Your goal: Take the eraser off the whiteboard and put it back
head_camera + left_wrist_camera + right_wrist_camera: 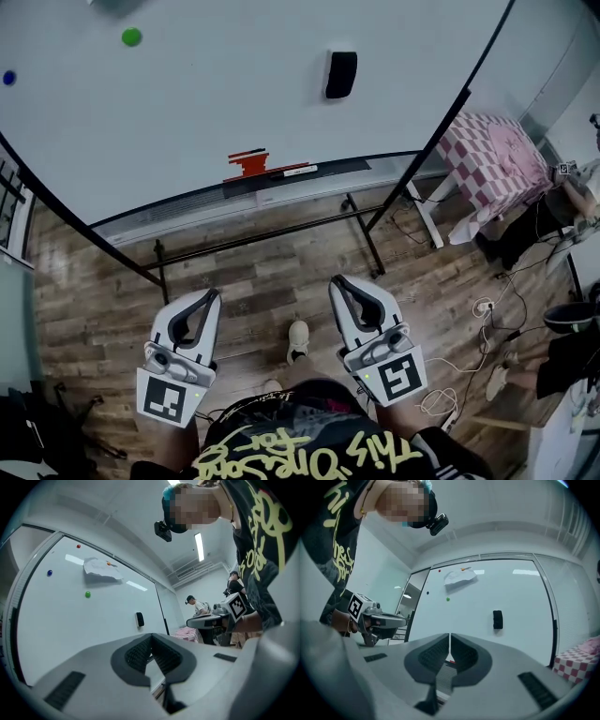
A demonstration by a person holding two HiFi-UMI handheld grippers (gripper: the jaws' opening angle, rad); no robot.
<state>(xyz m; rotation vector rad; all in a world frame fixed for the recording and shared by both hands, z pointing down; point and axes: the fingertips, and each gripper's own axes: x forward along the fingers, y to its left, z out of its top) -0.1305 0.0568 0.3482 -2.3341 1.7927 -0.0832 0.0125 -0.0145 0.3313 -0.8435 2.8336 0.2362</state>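
The black eraser [340, 74] sticks to the whiteboard [206, 103] in the upper middle of the head view, right of centre and well above the board's tray [309, 183]. Neither gripper touches it. Both are held low in the frame, over the wooden floor [103, 300], well apart from the board and pointing toward it. The left gripper [210, 296] sits at the lower left; its own view shows its jaws clenched, pads meeting at the tips with nothing between them. The right gripper [338, 282] sits at the lower right, and its jaws are likewise pressed together to a thin slit, empty. On the tray, below and to the left of the eraser, lie a red object [248, 166] and, just right of it, a marker [293, 172]. A green magnet [131, 37] sits at the upper left of the board and a blue magnet [8, 78] near the left edge. In the gripper views a crumpled sheet of paper [460, 577] is pinned higher up on the board. A table with a pink checkered cloth [492, 159] stands at the right, beyond the board's edge.
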